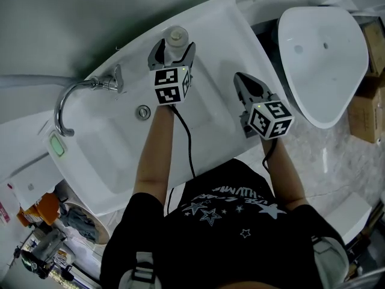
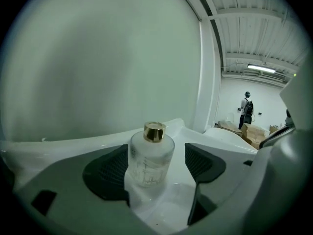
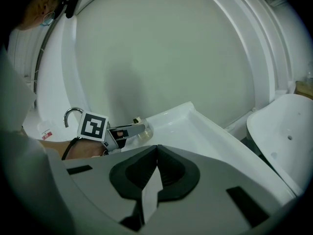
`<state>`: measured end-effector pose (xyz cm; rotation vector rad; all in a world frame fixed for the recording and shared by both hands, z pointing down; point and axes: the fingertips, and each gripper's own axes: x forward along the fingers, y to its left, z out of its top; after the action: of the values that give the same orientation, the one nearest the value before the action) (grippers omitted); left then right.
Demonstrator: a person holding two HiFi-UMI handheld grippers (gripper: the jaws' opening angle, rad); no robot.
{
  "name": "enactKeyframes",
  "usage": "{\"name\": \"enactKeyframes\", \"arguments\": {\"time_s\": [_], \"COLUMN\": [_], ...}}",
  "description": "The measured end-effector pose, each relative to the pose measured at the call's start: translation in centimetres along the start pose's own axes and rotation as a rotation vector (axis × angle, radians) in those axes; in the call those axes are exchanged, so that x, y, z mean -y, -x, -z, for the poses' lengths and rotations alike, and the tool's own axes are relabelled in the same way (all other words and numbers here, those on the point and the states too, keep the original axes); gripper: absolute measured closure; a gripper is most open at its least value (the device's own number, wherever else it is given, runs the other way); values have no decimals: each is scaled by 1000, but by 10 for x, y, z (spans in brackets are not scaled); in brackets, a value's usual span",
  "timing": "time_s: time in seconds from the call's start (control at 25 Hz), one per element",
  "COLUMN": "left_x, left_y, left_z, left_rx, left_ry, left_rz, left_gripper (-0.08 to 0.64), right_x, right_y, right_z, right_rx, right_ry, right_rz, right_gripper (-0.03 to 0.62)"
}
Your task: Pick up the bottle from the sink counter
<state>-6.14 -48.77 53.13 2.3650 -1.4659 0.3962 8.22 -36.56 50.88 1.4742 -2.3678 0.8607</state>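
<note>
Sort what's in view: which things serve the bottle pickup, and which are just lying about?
Job: frosted glass bottle with gold cap; left hand-held gripper, jaws open around it; white sink counter.
Lying about: curved chrome faucet; white oval shell; brown cardboard boxes; right hand-held gripper, shut, idle.

From the head view, the bottle [image 1: 176,39] shows only its top, its lower body hidden between the jaws of the left gripper [image 1: 174,48]; its print [image 2: 145,169] is too faint to read.

White sink counter [image 1: 225,59]; bottle [image 1: 175,39] upright
</note>
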Motion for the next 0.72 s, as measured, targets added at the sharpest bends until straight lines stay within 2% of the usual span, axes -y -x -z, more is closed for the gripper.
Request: {"name": "enactKeyframes", "arguments": {"time_s": [0.28,0.72], "left_x": [-2,-9], "left_y": [-18,-35], "left_z": [2,14], "left_rx": [-42,-129], "left_ry": [-49,-75], "left_rz": [-55,-175], "left_gripper": [212,213], "right_x": [7,7], "right_y": [-1,-4], "right_z": [1,6], "right_rx": [-1,-11], "right_ry": [-17,-34], "right_rz": [2,-12], "right_gripper": [586,586]}}
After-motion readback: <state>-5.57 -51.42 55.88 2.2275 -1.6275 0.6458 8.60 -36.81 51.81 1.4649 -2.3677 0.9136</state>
